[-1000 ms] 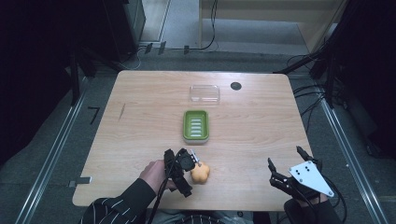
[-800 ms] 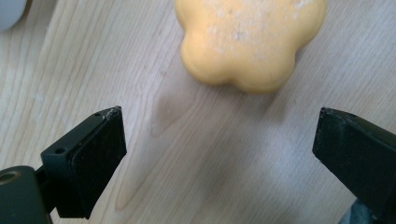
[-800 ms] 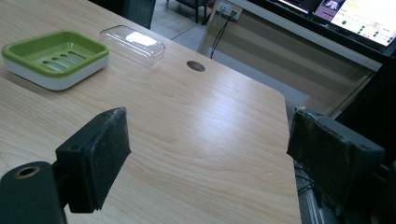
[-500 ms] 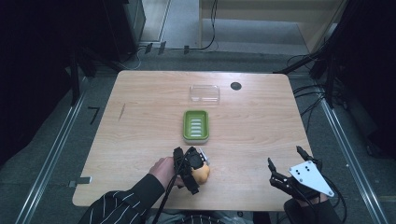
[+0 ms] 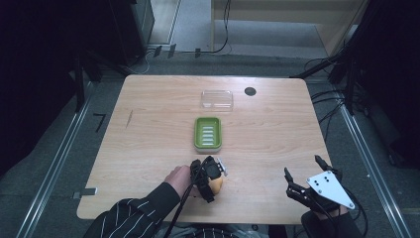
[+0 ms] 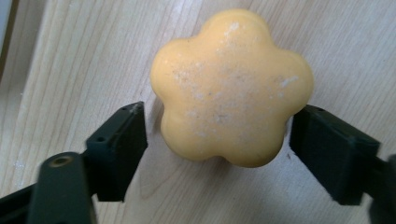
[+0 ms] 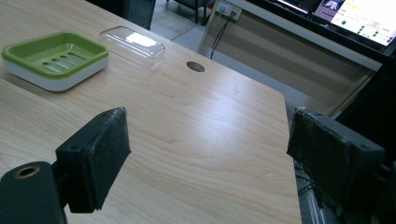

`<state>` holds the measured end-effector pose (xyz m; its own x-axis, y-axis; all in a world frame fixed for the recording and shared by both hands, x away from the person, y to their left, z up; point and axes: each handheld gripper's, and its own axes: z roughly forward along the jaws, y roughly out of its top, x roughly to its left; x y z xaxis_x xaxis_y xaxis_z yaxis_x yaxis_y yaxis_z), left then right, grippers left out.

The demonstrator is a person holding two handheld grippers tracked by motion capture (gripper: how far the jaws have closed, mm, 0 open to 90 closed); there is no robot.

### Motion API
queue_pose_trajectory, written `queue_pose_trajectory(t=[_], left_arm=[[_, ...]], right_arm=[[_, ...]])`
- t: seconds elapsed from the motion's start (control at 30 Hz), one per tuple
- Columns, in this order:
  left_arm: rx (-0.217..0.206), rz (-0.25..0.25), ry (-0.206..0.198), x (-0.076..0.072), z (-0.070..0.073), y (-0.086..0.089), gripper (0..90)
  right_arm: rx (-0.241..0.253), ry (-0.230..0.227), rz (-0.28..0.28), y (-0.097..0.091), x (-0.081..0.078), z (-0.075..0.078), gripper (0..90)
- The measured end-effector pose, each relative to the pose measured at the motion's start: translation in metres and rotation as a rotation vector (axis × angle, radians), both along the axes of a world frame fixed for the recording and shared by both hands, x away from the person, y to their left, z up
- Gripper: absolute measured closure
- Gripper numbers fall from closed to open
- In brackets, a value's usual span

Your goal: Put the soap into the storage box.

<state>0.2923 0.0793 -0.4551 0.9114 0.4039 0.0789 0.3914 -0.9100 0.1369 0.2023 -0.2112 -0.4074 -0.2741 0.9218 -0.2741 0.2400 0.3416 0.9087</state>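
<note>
Left gripper (image 6: 217,154) near the table's (image 5: 148,144) front edge — jaws just closing around the flower-shaped orange soap (image 6: 231,86), small gaps remaining; right gripper (image 7: 208,158) at the front right corner — jaws spread, empty.

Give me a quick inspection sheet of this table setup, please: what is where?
Surface: wooden table, with a round hole near the far edge.
Job's things: flower-shaped yellow soap on the near part of the table; green soap dish mid-table; clear lid lying behind the dish.
Clutter: nothing seen.
Grippers: left gripper has just been closing around the soap, a gap showing at one pad; right gripper open over bare wood.
Cables: one trails from the left gripper; more on the floor.
Surroundings: dark, floor rails, a screen.
</note>
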Motion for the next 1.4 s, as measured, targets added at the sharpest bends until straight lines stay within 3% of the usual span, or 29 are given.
queue_pose_trajectory(t=[0.17,0.57,0.73,0.83,1.33,1.4], left_arm=[[0.011,-0.017,0.001,-0.0002,-0.0006,0.0001,29.9],[0.031,-0.041,0.017,0.0009,-0.0027,-0.0050,31.5],[0.061,-0.053,0.029,0.0026,-0.0020,-0.0095,33.7],[0.059,-0.042,0.033,0.0024,-0.0009,-0.0079,38.8],[0.031,-0.041,0.010,0.0030,-0.0008,-0.0043,39.5],[0.044,-0.045,0.012,0.0032,0.0001,-0.0039,39.5]], right_arm=[[0.000,0.000,-0.001,0.0005,0.0000,0.0001,13.4],[-0.001,0.003,0.001,0.0006,0.0001,0.0000,13.4],[-0.001,0.002,0.000,0.0006,0.0002,0.0000,13.3],[0.000,0.001,0.000,0.0004,0.0002,0.0000,13.4],[0.004,0.001,-0.001,-0.0004,0.0001,0.0001,13.3],[0.002,0.000,0.002,0.0000,0.0000,0.0001,13.4]])
